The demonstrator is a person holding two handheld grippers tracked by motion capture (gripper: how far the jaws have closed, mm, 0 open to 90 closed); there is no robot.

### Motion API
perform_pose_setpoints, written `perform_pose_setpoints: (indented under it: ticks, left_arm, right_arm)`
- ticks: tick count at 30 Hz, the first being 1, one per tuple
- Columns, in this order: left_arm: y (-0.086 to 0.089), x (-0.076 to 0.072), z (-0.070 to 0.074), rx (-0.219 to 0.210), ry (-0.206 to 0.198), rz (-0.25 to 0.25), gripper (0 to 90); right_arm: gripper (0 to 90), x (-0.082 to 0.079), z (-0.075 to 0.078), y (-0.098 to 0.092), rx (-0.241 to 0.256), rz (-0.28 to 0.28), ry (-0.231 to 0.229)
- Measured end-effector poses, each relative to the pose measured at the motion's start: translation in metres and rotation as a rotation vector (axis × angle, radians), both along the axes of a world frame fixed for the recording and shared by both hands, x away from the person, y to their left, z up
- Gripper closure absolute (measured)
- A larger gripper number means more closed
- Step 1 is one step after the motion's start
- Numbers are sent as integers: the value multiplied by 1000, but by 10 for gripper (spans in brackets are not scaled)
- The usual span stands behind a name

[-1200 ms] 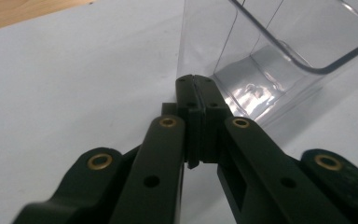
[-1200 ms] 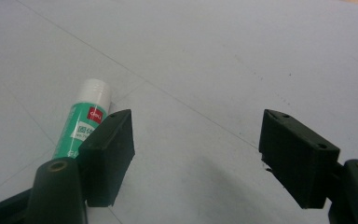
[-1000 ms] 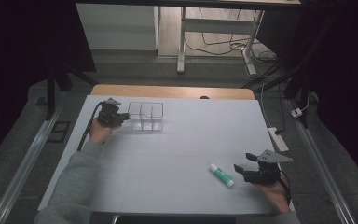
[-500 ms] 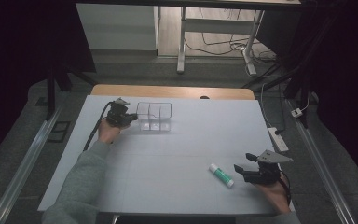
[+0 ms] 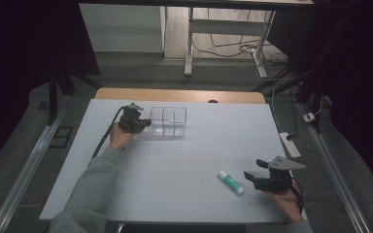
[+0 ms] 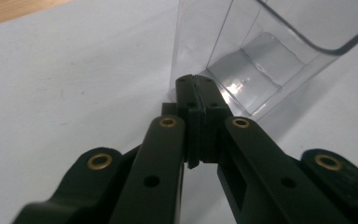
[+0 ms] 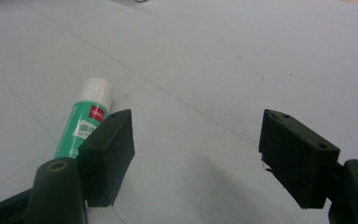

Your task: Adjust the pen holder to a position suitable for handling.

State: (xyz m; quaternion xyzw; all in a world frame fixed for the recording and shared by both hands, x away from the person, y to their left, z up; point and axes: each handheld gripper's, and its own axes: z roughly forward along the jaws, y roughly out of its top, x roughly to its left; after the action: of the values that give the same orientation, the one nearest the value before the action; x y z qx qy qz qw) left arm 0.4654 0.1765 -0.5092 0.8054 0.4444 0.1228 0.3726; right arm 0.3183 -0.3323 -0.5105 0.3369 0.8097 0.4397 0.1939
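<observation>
A clear plastic box [image 5: 168,121] with inner dividers stands at the back left of the white table [image 5: 175,160]. My left gripper [image 5: 143,124] is shut, and its closed tips press against the box's left side. In the left gripper view the shut jaws [image 6: 196,93] meet a corner of the box [image 6: 270,51] with nothing between them. A green glue stick [image 5: 230,182] with a white cap lies at the front right. My right gripper [image 5: 255,169] rests open just to its right. In the right gripper view [image 7: 196,135] the glue stick [image 7: 86,121] lies beside the left jaw, outside the gap.
A wooden strip [image 5: 179,94] runs along the table's far edge. A power strip [image 5: 290,144] and cables lie on the floor to the right. Metal rails [image 5: 24,170] flank the table. A grey sleeve [image 5: 90,194] crosses the front left.
My left gripper has moved right, and the clear box has slid right with it. The right gripper and the glue stick have stayed still.
</observation>
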Motion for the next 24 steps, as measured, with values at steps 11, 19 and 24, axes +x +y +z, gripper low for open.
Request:
perform_pose_setpoints:
  ticks: [11,19,24]
  left_arm:
    - [-11,2,3,7,-8,-17,887]
    - [-21,7,4,0,-11,-20,887]
    - [-28,9,3,9,-10,-38,887]
  right_arm:
    - [259,0,0,0,1,1,-1]
    - [259,-1,1,0,-1,0,-2]
    - [259,-2,1,0,2,1,-5]
